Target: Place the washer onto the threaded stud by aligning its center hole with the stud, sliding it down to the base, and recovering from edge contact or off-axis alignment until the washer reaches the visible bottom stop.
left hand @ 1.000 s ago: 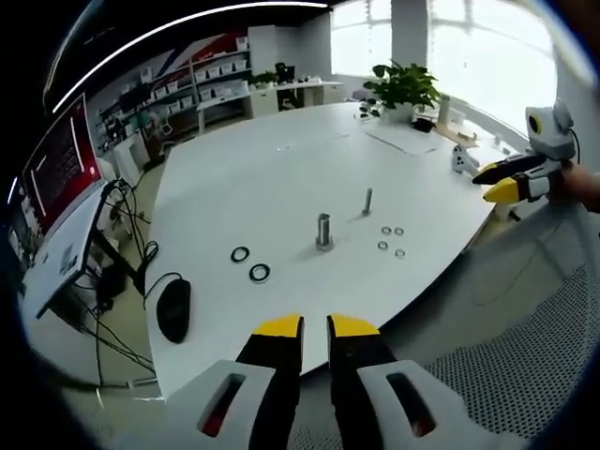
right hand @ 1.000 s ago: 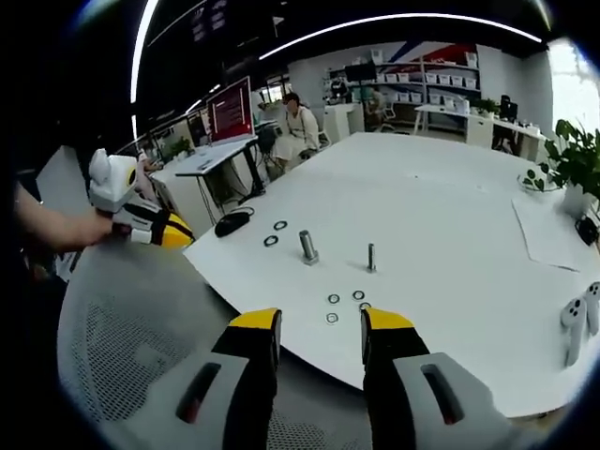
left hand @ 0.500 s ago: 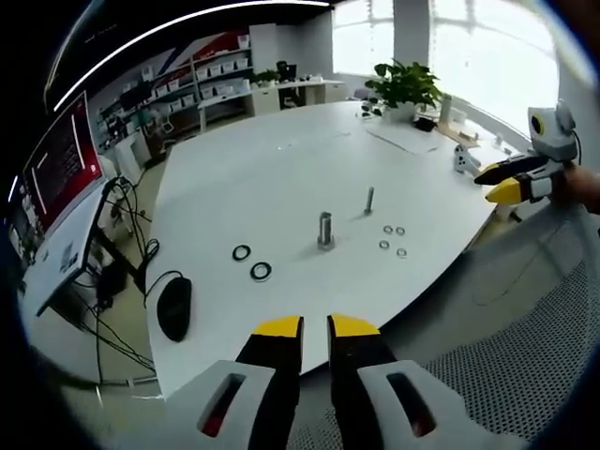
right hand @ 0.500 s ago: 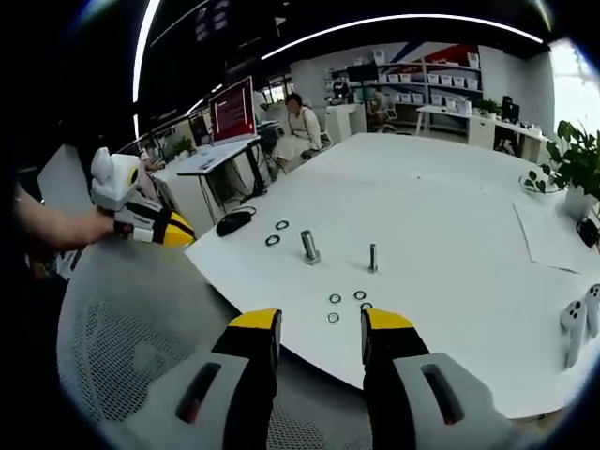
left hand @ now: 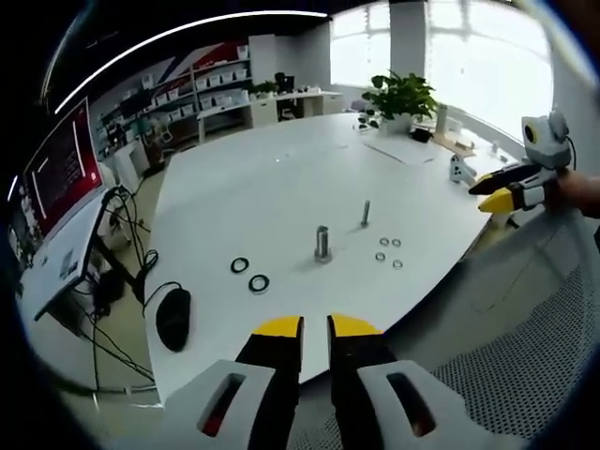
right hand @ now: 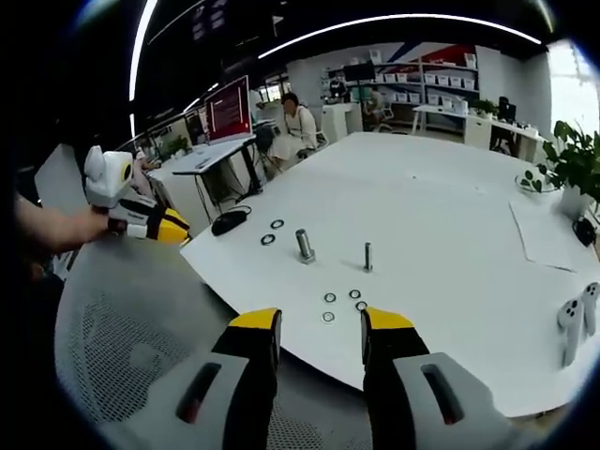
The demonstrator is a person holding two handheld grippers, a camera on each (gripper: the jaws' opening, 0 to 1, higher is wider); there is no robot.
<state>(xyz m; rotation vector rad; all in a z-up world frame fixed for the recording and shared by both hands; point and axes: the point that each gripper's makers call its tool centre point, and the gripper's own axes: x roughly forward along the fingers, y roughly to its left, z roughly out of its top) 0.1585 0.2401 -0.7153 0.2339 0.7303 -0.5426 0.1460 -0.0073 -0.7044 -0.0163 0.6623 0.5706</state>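
- The four small silver ring washers (right hand: 341, 306) lie flat in a little bunch on the big white tabletop (right hand: 441, 216), close to its near edge in the right gripper view
- The thin grey threaded stud (right hand: 367, 257) stands up straight just behind the washers, with nothing on it
- A thicker silver metal post (right hand: 305, 246) stands beside the stud, a bit apart from it
- Two black rubber rings (right hand: 272, 232) lie flat past the post, nearer the corner of the tabletop
- A black computer mouse (right hand: 230, 221) sits by that corner
- The right gripper (right hand: 319, 323) with yellow tips is spread apart and holds nothing, off the tabletop edge over a grey mesh chair (right hand: 131, 356)
- The left gripper (left hand: 315, 326) has its yellow tips nearly pressed together with nothing between them, also off the edge
- A green plant in a white pot (left hand: 401, 98) stands at the far edge of the tabletop
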